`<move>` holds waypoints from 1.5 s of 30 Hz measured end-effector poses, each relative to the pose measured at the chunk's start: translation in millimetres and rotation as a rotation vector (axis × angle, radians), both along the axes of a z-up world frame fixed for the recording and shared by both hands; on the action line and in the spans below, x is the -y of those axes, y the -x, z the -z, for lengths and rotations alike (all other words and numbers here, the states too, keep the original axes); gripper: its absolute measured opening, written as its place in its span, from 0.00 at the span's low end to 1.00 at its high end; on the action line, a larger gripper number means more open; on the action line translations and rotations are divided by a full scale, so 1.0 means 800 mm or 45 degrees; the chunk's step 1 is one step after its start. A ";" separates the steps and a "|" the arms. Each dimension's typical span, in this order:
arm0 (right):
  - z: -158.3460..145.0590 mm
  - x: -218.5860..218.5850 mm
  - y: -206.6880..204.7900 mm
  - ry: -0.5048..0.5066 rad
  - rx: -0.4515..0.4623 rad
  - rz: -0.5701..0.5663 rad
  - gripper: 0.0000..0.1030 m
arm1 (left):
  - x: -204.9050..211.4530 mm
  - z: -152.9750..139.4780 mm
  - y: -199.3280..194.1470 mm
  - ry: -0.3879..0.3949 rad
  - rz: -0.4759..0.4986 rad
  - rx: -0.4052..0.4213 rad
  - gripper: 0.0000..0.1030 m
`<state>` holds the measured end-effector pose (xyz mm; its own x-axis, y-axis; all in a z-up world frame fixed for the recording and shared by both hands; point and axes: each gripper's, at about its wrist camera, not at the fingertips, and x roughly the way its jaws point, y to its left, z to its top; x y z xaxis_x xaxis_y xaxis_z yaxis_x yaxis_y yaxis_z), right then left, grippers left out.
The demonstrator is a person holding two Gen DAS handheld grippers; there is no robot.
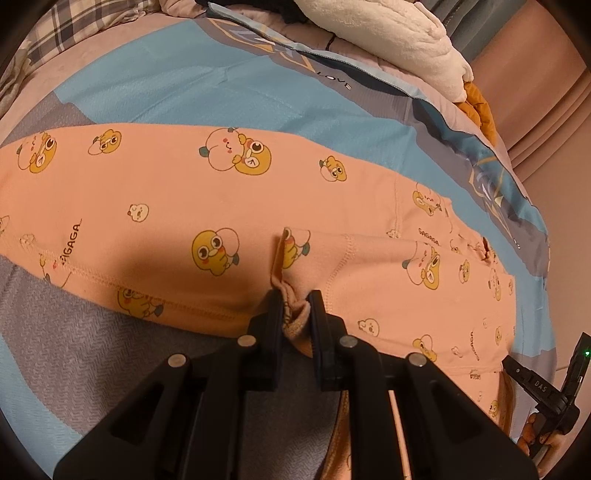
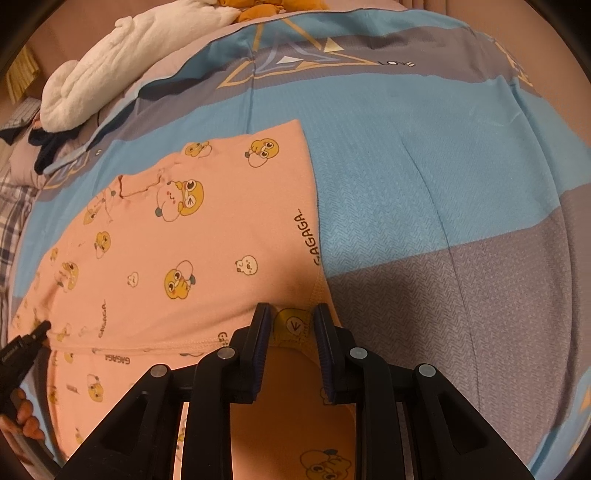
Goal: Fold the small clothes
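A small peach garment [image 1: 221, 206] printed with yellow cartoon ducks lies spread flat on the bed; it also shows in the right wrist view [image 2: 207, 236]. My left gripper [image 1: 294, 301] is shut on a bunched fold of the peach garment at its near edge. My right gripper [image 2: 291, 323] holds the garment's near hem at a corner, jaws a little apart with cloth between them. The right gripper's body [image 1: 546, 387] shows at the far right in the left wrist view. The left gripper [image 2: 26, 347] shows at the left edge in the right wrist view.
The bed cover [image 2: 424, 184] is blue and grey with a star print. A white fluffy blanket [image 1: 388, 40] and an orange cloth [image 1: 480, 110] lie at the bed's far side, with a plaid cloth [image 1: 74, 29] at far left. Pink curtains [image 1: 554, 110] hang beyond.
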<state>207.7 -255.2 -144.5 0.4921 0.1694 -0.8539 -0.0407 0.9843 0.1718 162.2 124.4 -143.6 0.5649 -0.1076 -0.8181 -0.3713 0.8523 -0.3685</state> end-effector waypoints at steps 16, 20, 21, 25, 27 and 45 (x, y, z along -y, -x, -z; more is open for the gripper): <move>-0.002 -0.009 0.005 0.085 0.049 -0.037 0.23 | -0.003 -0.010 0.013 0.083 -0.097 -0.036 0.17; -0.009 -0.009 0.015 0.126 0.081 -0.040 0.27 | 0.003 -0.024 0.034 0.042 -0.096 -0.068 0.18; -0.013 -0.007 0.017 0.123 0.080 -0.038 0.31 | 0.002 -0.029 0.040 0.028 -0.099 -0.058 0.18; -0.041 0.001 0.030 0.088 0.147 -0.037 0.46 | -0.009 -0.059 0.070 0.006 -0.126 0.025 0.30; -0.060 0.003 0.043 0.067 0.203 -0.029 0.59 | -0.018 -0.074 0.085 0.002 -0.164 0.058 0.54; -0.137 0.030 0.154 -0.190 0.557 -0.035 0.96 | -0.112 -0.095 0.161 -0.079 -0.463 0.131 0.89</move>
